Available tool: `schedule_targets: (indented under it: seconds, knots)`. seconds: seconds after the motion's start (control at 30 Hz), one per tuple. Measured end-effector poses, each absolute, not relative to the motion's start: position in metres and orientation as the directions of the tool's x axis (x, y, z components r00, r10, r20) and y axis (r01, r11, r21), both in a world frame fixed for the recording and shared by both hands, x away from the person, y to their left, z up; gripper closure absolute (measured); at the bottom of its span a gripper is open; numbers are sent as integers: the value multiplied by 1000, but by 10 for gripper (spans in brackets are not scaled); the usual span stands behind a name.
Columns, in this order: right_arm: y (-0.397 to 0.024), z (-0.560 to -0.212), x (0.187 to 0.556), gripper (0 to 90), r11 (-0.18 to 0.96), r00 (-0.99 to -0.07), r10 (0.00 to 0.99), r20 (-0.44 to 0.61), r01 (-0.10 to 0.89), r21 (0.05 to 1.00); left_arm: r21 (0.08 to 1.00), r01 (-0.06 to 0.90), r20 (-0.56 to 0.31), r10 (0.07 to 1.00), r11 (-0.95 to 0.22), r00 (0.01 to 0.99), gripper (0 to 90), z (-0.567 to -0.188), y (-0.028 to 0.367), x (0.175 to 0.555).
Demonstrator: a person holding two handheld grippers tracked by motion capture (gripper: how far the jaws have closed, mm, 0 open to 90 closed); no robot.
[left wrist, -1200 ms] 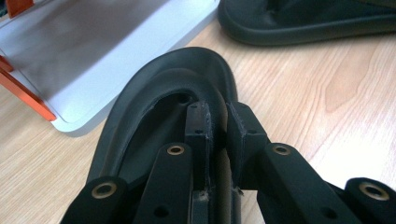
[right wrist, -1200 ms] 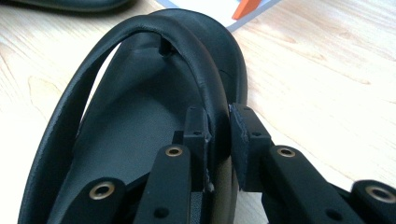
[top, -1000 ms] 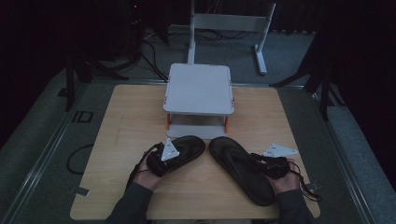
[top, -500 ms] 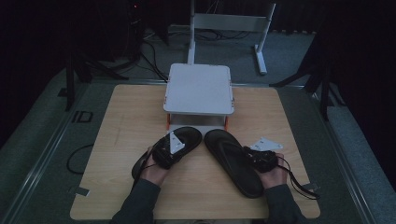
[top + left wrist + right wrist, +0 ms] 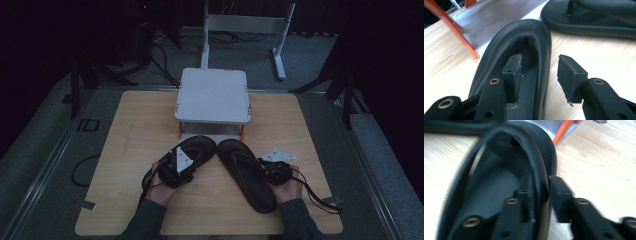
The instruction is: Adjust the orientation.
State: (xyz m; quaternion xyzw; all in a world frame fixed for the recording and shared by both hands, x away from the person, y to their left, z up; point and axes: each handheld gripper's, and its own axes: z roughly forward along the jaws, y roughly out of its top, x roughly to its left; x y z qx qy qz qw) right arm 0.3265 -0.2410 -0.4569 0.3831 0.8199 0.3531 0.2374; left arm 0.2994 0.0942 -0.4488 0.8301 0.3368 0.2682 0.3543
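Observation:
Two black flip-flop sandals lie side by side on the wooden table (image 5: 135, 140), toes toward a white stand (image 5: 214, 95). My left gripper (image 5: 180, 167) is at the left sandal (image 5: 202, 146). In the left gripper view the left gripper (image 5: 540, 72) stands open astride the left sandal's (image 5: 519, 42) side rim, one jaw inside and one outside with a gap. My right gripper (image 5: 272, 169) is at the right sandal's (image 5: 245, 175) outer edge. In the right gripper view the right gripper (image 5: 541, 195) is shut on the right sandal's (image 5: 494, 182) rim.
The white stand has orange legs (image 5: 461, 37) and a low grey shelf (image 5: 496, 20) just beyond the sandal toes. Another orange leg (image 5: 564, 131) rises past the right sandal. Cables (image 5: 320, 197) trail near the table's front right. Dark floor and a metal frame (image 5: 245, 25) lie behind.
Both hands have pushed the sandals forward and closer together. Their toes now reach the foot of the white stand.

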Motion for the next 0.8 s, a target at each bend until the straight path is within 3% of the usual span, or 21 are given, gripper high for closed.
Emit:
schedule_targets:
  seconds: [0.23, 0.43, 0.8]
  knots:
    - [-264, -440, 314, 611, 430, -581, 804, -125, 422, 798, 795, 389, 168, 785, -465, 596, 518, -450, 121, 281]
    - [-285, -461, 310, 600, 459, -572, 810, -128, 483, 746, 802, 437, 104, 815, -408, 570, 501, -459, 151, 266]
    - [-285, -474, 295, 612, 505, -616, 777, -129, 488, 712, 774, 452, 87, 782, -443, 617, 539, -475, 142, 267]
